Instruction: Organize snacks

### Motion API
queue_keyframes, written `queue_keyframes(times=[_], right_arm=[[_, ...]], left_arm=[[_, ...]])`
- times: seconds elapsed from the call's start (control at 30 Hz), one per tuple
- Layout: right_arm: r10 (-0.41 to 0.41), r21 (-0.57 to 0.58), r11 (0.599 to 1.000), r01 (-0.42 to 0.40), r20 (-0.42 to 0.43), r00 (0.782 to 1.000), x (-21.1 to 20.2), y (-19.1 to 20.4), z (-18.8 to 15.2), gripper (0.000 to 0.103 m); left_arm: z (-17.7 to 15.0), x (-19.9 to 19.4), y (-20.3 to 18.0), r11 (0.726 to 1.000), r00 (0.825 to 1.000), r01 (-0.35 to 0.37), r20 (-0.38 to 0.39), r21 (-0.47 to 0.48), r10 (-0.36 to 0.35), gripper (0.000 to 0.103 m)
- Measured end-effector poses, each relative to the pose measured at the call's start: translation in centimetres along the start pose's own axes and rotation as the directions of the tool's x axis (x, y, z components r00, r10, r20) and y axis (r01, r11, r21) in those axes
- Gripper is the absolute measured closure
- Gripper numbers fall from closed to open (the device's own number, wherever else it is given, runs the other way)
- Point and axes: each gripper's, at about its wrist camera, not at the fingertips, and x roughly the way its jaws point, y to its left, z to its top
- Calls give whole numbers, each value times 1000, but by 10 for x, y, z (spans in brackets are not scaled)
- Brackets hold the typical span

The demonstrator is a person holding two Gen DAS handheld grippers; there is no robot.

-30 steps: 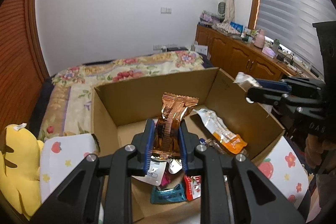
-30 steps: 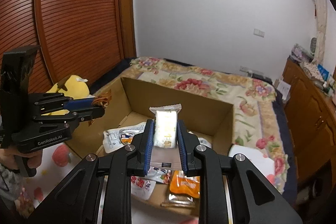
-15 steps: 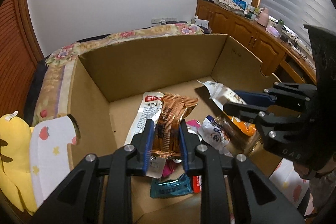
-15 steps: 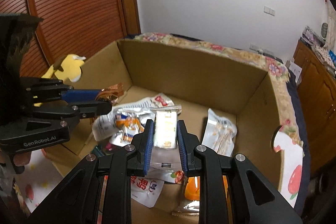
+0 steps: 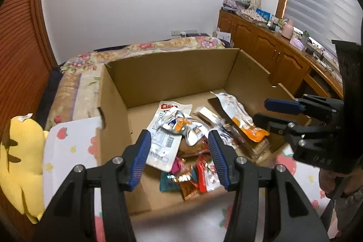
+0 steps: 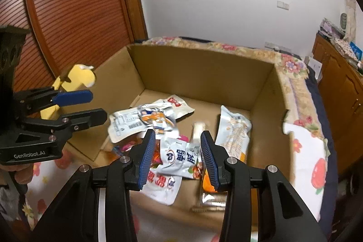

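The snack packets (image 5: pixel 181 135) are seen piled on the floor of the open cardboard box (image 5: pixel 172 74), in the lower middle of both views. A copper-brown wrapper (image 5: pixel 192 147) lies in the pile below the left tool (image 5: pixel 179 160), whose jaws have just been opening and now stand apart with nothing pressed between them. A blurred pale bar (image 6: pixel 198 130) is seen just above the right tool (image 6: pixel 178 158), whose jaws have likewise just been opening, with no packet gripped. A white pouch with blue print (image 6: pixel 179 158) is seen between its blue pads, lying loose in the box. A yellow plush toy (image 5: pixel 18 160) is seen at the lower left, a floral bed (image 5: pixel 140 49) behind the box
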Motion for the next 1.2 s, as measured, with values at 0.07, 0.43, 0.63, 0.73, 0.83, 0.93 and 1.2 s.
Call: queue_keyframes(times=[0.07,0.43,0.63,0.73,0.83,0.93,1.2], right_arm=[[-5,2,1000,5,23,1000,-19,5,-1,62],[-50,21,999,47,140,989,-117,24,-37,61],[-84,36,996,79,176,981,-157,36,-72,60],[-95,39,995,89,187,978,-171,44,-88,54],[-109,54,994,100,204,973,-183,49,-100,37],[-124,62,992,113,228,966,-194,53,-108,16],[-170,86,985,152,276,946,-216,59,-123,0]], left_arm=[[-3,-15,-3,1000,1000,-11,16,1,11,51],[-41,-105,-30,997,990,-71,122,23,68,51],[-67,-140,-50,995,985,-94,151,41,87,50],[-80,-156,-59,994,982,-101,165,46,92,47],[-91,-171,-65,993,978,-114,182,43,104,41],[-101,-185,-73,990,969,-134,215,49,121,16],[-122,-224,-90,969,916,-243,337,38,217,0]])
